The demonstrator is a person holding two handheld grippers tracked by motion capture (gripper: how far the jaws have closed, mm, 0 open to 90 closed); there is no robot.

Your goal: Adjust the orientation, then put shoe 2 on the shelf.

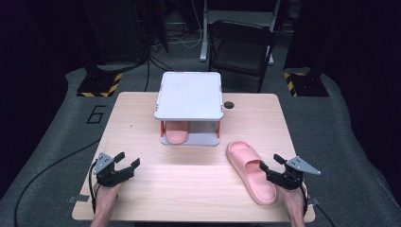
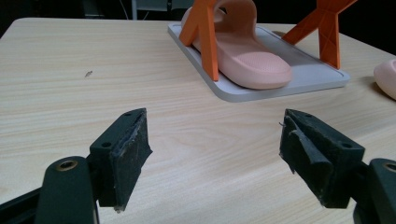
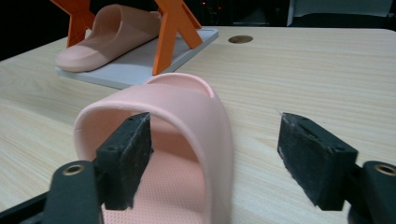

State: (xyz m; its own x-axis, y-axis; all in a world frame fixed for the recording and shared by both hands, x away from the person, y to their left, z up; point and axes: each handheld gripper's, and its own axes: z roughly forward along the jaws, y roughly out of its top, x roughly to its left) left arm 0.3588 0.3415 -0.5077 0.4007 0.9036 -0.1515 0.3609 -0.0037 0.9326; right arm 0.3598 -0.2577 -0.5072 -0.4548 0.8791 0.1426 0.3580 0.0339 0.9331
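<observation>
Two pink slippers matter: one [image 1: 176, 133] lies on the rack's [image 1: 189, 94] lower tray at frame centre, the other [image 1: 250, 170] lies loose on the tabletop [image 1: 189, 184] at lower right. At lower left, the left gripper [image 1: 126, 161] has its fingers spread with nothing between them. The right gripper [image 3: 215, 154] stands open astride the strap's side wall, pads not pressing. Judged best: close squarely there, then lift level toward the tray. Its own view reveals that straddle; the high view reveals the rack's top.
</observation>
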